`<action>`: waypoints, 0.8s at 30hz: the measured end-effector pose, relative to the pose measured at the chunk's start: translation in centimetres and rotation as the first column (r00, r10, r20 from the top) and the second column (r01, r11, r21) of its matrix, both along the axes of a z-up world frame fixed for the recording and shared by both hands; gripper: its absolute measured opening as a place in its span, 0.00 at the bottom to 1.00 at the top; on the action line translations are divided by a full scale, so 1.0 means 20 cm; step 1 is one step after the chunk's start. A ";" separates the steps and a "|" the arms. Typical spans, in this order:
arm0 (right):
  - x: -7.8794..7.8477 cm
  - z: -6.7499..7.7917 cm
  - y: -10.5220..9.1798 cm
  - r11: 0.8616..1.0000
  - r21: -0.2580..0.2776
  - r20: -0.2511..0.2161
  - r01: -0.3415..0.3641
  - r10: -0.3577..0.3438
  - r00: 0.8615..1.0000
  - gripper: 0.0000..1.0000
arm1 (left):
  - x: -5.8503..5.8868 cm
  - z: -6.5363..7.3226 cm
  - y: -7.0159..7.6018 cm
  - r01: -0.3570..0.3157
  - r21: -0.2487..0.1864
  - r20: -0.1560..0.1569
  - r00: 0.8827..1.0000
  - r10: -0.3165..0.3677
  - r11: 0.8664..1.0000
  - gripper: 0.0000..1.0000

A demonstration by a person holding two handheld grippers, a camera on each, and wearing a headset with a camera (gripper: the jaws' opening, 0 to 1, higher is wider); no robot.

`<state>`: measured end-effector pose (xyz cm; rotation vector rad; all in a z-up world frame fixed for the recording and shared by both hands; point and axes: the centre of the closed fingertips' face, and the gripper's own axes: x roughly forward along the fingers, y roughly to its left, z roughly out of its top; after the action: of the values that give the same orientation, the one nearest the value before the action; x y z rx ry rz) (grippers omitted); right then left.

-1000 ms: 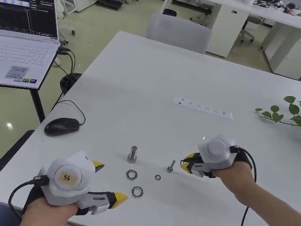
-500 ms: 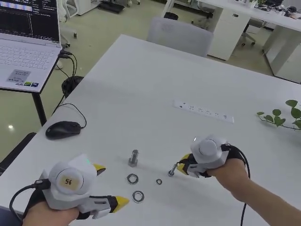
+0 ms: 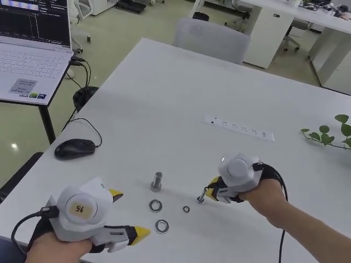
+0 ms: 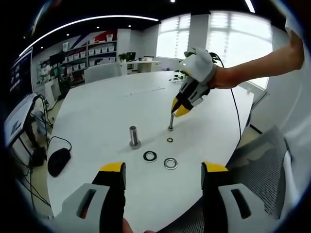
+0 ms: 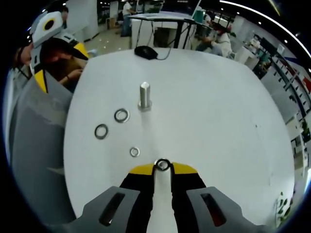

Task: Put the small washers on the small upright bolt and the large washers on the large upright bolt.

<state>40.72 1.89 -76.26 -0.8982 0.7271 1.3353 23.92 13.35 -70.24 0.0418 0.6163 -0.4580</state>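
The right gripper (image 5: pixel 164 170) is pinching a small washer (image 5: pixel 163 164) in narrowed jaws at the small bolt's (image 3: pixel 201 195) top; the left gripper (image 4: pixel 163 168) is holding its jaws wide, large washers (image 4: pixel 149 156) lying ahead of them

the left gripper (image 3: pixel 127 212) is a chunky rounded white housing (image 3: pixel 64 220) with a round yellow sticker (image 3: pixel 80 209) on top of it, marked what looks like 56. black jaws with yellow tips stick out in front of the housing, and a black cable (image 3: pixel 22 222) trails off behind it. the right gripper (image 3: pixel 210 192) is the same white, black and yellow build, with its own black cable (image 3: pixel 281 246) and a black strap (image 3: pixel 272 175) over the hand.
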 end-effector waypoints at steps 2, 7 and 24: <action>-0.01 0.00 0.00 1.000 -0.005 0.002 -0.006 0.006 1.000 0.13 | 0.00 0.00 0.00 -0.001 0.000 0.000 1.000 0.001 1.000 0.62; 0.00 0.00 0.01 1.000 -0.012 0.000 -0.008 0.008 1.000 0.13 | -0.01 0.00 0.01 -0.006 0.000 -0.002 1.000 0.006 1.000 0.62; 0.00 -0.03 0.01 0.998 -0.058 0.004 -0.038 0.039 0.999 0.13 | 0.00 0.00 0.01 -0.006 -0.002 0.001 1.000 0.006 1.000 0.62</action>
<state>40.63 2.10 -76.83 -0.9653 0.7511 1.3512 23.88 13.48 -70.26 0.0378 0.6151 -0.4530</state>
